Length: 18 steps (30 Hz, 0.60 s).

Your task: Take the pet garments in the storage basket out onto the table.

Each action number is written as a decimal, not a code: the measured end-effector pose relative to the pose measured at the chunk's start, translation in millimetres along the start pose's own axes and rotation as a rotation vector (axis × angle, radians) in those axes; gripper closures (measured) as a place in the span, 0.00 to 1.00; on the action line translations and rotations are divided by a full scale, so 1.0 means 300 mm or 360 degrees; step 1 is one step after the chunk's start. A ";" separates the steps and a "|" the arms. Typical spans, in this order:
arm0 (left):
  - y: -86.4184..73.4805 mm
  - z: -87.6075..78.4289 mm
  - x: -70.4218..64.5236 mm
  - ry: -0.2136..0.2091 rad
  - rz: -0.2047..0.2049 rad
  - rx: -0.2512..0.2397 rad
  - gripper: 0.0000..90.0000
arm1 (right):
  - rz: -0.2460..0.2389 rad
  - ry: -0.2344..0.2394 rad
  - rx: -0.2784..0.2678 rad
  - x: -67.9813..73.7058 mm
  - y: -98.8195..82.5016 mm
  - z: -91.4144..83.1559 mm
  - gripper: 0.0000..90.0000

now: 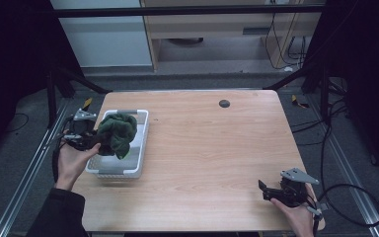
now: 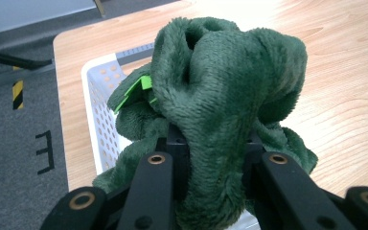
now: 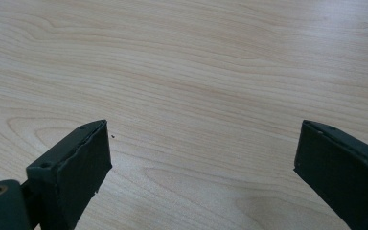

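The left gripper (image 1: 94, 139) was clamped on the green plush cloth (image 1: 118, 134), which bulged directly above the white basket (image 1: 141, 143), far from the open, empty right gripper (image 1: 265, 191).

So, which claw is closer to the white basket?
Left. The left claw holds the green plush cloth just above the white basket; the right claw rests far across the table.

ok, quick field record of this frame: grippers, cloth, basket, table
left gripper: shut on the green cloth, held over the basket
right gripper: open, nothing between the jaws, low at the table's near right
cloth: bunched, fluffy, small bright green tag on it
basket: white, perforated, at the table's left edge
table: light wood, dark round spot at the far side
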<state>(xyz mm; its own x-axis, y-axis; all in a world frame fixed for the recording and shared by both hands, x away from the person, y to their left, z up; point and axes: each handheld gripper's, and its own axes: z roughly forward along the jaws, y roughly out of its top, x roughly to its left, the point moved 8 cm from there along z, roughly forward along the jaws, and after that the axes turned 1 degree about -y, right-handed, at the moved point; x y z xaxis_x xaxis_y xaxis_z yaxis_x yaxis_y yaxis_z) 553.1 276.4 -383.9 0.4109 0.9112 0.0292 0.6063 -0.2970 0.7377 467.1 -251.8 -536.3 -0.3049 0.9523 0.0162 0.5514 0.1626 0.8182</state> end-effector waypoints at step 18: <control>0.056 -0.083 -0.072 -0.0039 0.0099 -0.0056 0.83 | -0.0002 -0.0018 -0.0044 -0.004 0.012 -0.010 0.06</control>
<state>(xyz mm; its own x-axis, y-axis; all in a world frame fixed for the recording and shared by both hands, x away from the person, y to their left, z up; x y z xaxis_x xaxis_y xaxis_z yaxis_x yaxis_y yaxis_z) 537.4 259.0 -355.4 0.4637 0.8840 0.0597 0.5549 -0.3423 0.7582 467.1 -253.3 -531.6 -0.2965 0.9550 0.0089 0.5294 0.1566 0.8338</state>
